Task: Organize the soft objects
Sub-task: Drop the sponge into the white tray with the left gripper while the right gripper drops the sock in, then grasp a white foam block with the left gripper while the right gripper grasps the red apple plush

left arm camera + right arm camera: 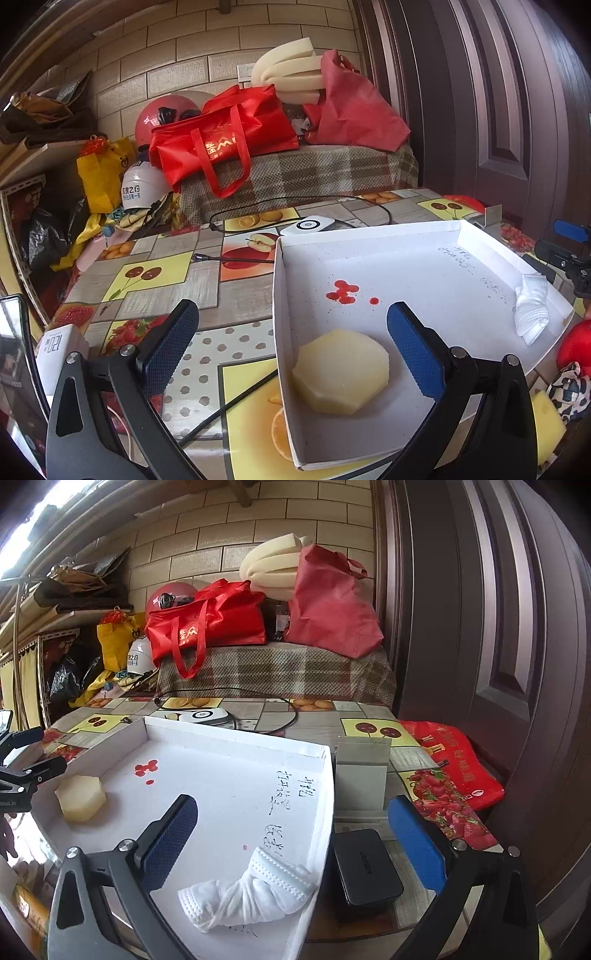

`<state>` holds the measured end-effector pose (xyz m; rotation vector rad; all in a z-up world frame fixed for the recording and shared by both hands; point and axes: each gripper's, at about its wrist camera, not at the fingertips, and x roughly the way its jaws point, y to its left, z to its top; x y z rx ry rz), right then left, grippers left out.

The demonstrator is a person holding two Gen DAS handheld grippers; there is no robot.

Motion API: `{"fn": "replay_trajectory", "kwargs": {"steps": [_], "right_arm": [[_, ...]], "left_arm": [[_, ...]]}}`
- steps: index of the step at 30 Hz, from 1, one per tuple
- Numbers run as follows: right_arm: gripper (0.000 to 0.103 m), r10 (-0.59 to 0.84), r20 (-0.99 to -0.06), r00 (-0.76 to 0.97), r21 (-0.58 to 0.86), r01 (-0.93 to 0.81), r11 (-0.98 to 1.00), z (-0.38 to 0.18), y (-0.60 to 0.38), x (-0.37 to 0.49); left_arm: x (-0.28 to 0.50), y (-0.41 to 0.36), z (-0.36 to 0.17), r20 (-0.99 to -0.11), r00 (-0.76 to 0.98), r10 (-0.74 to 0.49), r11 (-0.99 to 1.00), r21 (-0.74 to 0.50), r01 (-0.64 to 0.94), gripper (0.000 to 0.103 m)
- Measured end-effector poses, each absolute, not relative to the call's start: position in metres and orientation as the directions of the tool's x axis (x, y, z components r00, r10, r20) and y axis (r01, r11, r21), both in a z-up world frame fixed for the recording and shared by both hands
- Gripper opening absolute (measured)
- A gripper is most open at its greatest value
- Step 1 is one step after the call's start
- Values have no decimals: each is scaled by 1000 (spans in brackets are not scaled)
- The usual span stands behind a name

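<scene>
Holding both grippers released, we kept the left gripper (291, 354) over the sponge (341, 371) and the right gripper (291, 834) over the mask (251, 890), at opposite edges of the tray (236, 734).

Def someone's home, prob an entryway/storage corner w/ a beige tiled wall (221, 528) and a dark wood panelled door (480, 627). Worktop (207, 280) has a fruit-print oilcloth, and behind it red shopping bags (229, 136), a pink helmet (155, 118) and foam rolls (288, 74) sit piled on a plaid-covered surface. Cluttered shelves (66, 613) on the left w/ more bags, v lived-in.
</scene>
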<state>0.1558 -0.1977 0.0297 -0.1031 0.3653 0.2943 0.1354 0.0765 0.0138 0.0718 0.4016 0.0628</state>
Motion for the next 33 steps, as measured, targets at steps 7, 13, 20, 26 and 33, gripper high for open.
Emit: {"fn": "replay_trajectory", "kwargs": {"steps": [7,13,20,26,33], "right_arm": [[103,184,-294,938,20,-186,982,35,-222,145],[103,137,-279,951,40,-131,991,36,-238,132],[103,95,-280,955,62,-81,995,34,-255,112],[103,72,-282,957,81,-51,995,34,-267,95],[103,57,-309,949,85,-32,996,31,-277,72]], "left_arm": [[124,100,13,-403,913,62,996,-28,-80,103],[109,97,14,-377,923,76,997,-2,-83,103],[99,103,13,-380,922,76,996,-19,-90,103],[89,108,10,-414,909,44,997,-36,-64,103],[54,108,11,-394,917,-57,998,-28,50,103]]}}
